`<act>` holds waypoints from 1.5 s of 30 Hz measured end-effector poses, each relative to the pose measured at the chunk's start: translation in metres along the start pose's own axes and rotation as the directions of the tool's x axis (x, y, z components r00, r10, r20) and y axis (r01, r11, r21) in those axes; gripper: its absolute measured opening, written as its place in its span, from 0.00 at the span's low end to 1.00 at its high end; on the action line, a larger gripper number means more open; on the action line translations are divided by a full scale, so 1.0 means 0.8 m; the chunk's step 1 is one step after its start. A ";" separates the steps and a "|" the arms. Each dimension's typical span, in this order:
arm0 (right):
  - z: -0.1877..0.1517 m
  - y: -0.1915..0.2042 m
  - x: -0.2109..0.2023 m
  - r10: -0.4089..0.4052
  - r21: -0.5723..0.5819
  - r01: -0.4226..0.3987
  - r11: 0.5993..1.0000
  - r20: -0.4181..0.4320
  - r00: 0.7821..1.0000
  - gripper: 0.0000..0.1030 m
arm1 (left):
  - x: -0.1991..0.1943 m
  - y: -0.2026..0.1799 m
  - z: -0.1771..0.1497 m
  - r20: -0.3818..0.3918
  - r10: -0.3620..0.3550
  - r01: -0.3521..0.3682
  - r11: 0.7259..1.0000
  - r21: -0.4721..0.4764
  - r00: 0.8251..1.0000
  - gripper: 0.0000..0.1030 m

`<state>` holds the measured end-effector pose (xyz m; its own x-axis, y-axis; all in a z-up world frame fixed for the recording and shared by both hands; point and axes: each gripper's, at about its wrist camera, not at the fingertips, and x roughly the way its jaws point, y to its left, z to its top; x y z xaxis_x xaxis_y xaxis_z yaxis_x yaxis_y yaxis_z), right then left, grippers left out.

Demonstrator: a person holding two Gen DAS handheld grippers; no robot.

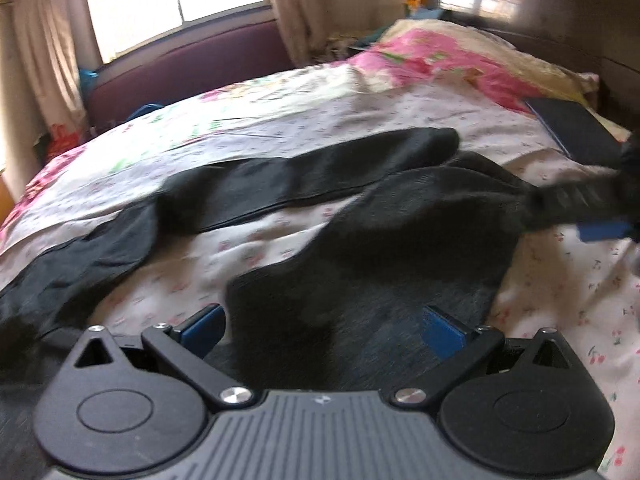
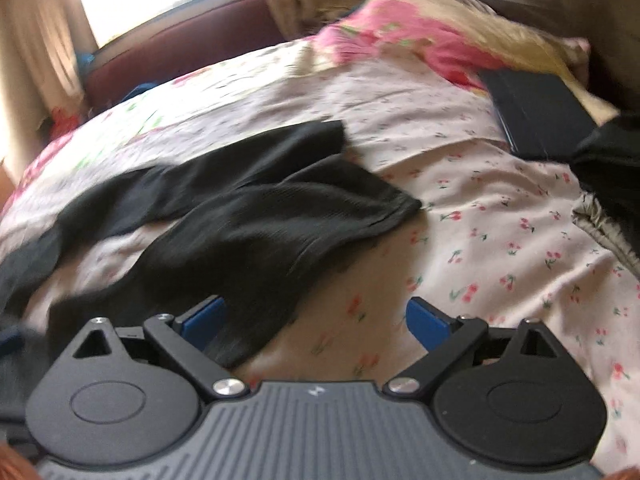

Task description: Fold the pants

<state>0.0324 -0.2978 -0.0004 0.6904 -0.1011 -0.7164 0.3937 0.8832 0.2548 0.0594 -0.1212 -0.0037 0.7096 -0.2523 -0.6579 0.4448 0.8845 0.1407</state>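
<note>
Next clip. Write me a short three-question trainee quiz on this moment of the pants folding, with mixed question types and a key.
1. True or false: the left gripper is shut on the pants.
2. The pants' two legs lie: A) stacked B) spread apart on the bed sheet C) hanging off the bed.
3. Fill in: the dark flat case lies beside the pink floral ____.

Key: 1 false; 2 B; 3 pillow.

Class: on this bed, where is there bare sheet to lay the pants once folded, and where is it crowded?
Bare sheet lies right of the black pants, below the dark tablet case. Another strip runs beyond the pants. Crowded: pillows at the headboard.
</note>
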 end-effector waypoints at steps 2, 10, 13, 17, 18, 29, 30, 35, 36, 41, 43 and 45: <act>0.014 -0.013 0.020 0.016 0.057 -0.015 0.998 -0.017 1.000 0.93 | 0.011 -0.011 0.006 -0.012 -0.015 0.015 1.000 0.021 1.000 1.00; 0.039 -0.011 0.079 0.051 0.072 -0.047 0.996 -0.052 0.997 0.83 | 0.042 -0.035 0.019 -0.039 -0.051 0.053 0.997 0.060 0.998 1.00; 0.041 -0.008 0.084 0.046 0.057 -0.043 0.997 -0.036 0.998 0.70 | 0.050 -0.040 0.021 -0.045 -0.054 0.057 0.996 0.070 0.998 1.00; 0.045 -0.017 0.085 0.097 0.099 -0.095 0.990 -0.019 0.995 0.23 | 0.059 -0.045 0.025 -0.043 -0.054 0.057 0.994 0.091 0.998 1.00; 0.046 -0.022 0.085 0.129 0.130 -0.125 0.984 -0.020 0.992 0.13 | 0.060 -0.046 0.026 -0.042 -0.056 0.060 0.994 0.092 0.998 1.00; 0.051 -0.077 0.016 0.201 0.300 -0.232 0.925 0.132 0.971 0.04 | 0.053 -0.071 0.046 0.027 -0.166 0.162 0.980 0.115 0.986 1.00; 0.049 -0.082 0.000 0.197 0.291 -0.234 0.928 0.151 0.969 0.04 | 0.049 -0.076 0.047 0.043 -0.186 0.180 0.976 0.120 0.982 1.00; 0.020 -0.113 -0.055 0.102 0.269 -0.125 0.955 0.101 0.990 0.04 | 0.043 -0.097 0.039 0.026 -0.274 0.267 0.952 0.150 0.961 1.00; 0.013 -0.121 -0.069 0.087 0.278 -0.111 0.954 0.097 0.991 0.04 | 0.042 -0.103 0.036 0.014 -0.295 0.290 0.944 0.158 0.955 1.00; 0.009 -0.138 -0.087 -0.033 0.261 -0.003 0.965 0.130 0.991 0.09 | 0.038 -0.127 0.026 -0.013 -0.319 0.314 0.925 0.216 0.948 1.00; 0.009 -0.140 -0.055 -0.049 0.270 0.038 0.962 0.035 0.998 0.16 | 0.032 -0.129 0.024 -0.023 -0.319 0.315 0.919 0.238 0.947 1.00; 0.006 -0.141 -0.029 -0.011 0.301 0.009 0.954 0.003 1.000 0.25 | 0.019 -0.130 0.017 -0.010 -0.312 0.304 0.918 0.256 0.950 1.00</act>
<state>-0.0251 -0.3976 -0.0096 0.6878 -0.1120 -0.7172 0.5648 0.7032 0.4318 0.0313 -0.2224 -0.0178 0.5302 -0.5113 -0.6764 0.7636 0.6346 0.1188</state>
